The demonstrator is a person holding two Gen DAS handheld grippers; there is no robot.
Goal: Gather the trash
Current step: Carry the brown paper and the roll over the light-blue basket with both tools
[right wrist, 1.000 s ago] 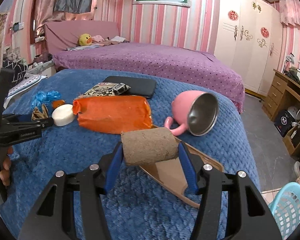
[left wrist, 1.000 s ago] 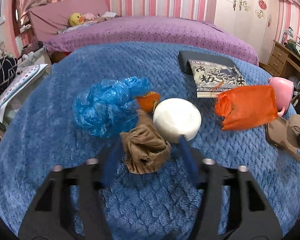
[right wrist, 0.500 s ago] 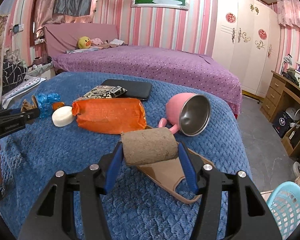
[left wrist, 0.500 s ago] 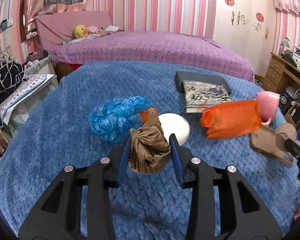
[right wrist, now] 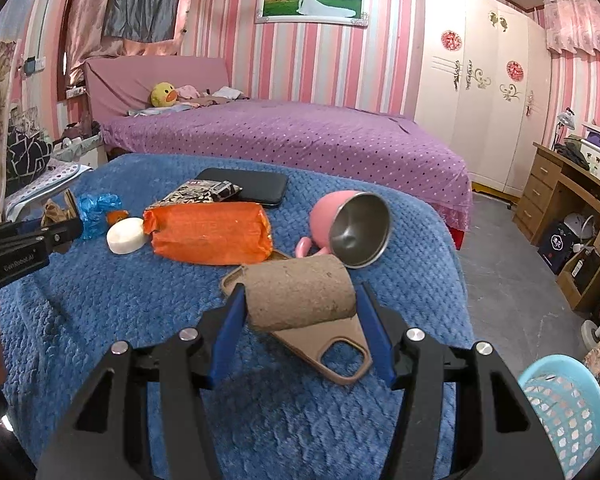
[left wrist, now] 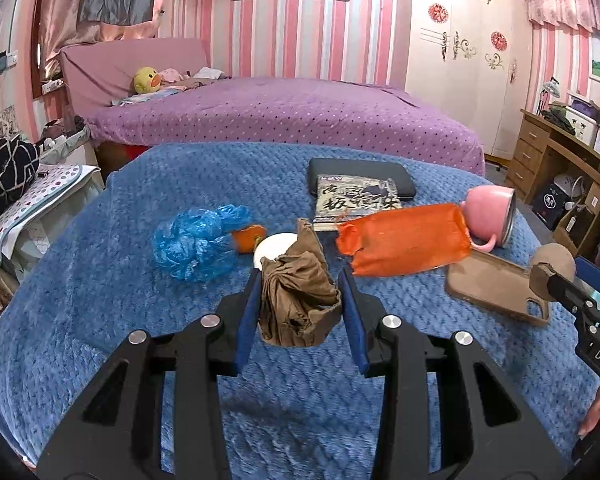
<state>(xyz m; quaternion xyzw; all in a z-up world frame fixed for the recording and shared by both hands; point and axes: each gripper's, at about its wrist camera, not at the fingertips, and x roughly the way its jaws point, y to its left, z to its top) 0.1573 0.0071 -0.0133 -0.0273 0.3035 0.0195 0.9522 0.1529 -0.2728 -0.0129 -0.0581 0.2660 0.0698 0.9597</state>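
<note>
L jaws pinch crumpled brown paper (left wrist: 298,296); R, cardboard roll (right wrist: 300,294)

The crumpled brown paper (left wrist: 298,298) hid most of the white round lid (left wrist: 269,245), and the cardboard roll (right wrist: 299,294) covered part of the phone case (right wrist: 332,346). The blue basket (right wrist: 564,404) was cut off by the frame's edge. The book's cover print (left wrist: 356,200) was too small to read.

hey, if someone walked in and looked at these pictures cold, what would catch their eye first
Probably the two held pieces of trash: the left tool is shut on a crumpled brown paper bag, and the right tool grips a cardboard roll by its ends. Next, the bright orange wrapper lying mid-blanket on the blue blanket, with a pink mug tipped on its side just to its right.
</note>
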